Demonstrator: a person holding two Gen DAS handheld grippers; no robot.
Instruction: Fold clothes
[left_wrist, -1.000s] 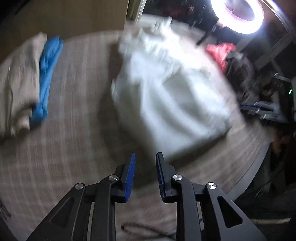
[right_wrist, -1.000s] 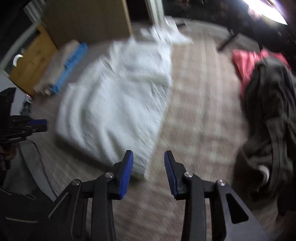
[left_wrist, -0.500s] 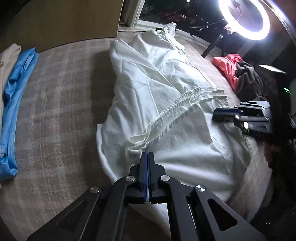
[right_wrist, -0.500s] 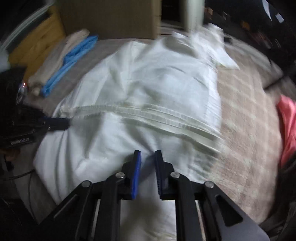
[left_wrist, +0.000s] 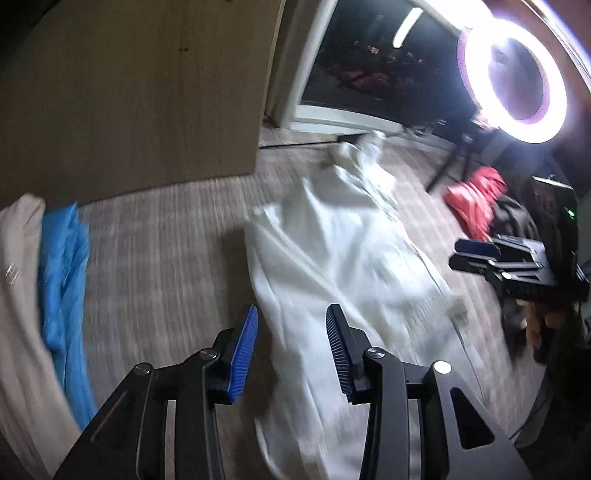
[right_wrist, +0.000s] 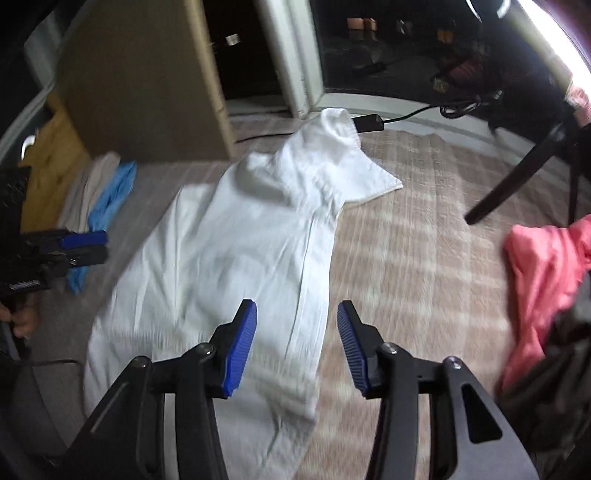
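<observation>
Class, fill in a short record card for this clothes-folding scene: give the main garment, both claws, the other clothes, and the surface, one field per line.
main garment: white shirt, spread lengthwise on the carpet, collar at the far end
left claw: open, above the shirt's near end, holding nothing
right claw: open, above the shirt's near right edge, holding nothing
folded stack: blue garment beside a beige garment, left of the shirt
unfolded pile: pink garment with a dark garment, right of the shirt
surface: striped carpet

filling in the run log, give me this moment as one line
task: fold clothes | left hand-held gripper: open, above white shirt | right hand-held gripper: open, above shirt's right edge | shirt: flat on rug, unheld
</observation>
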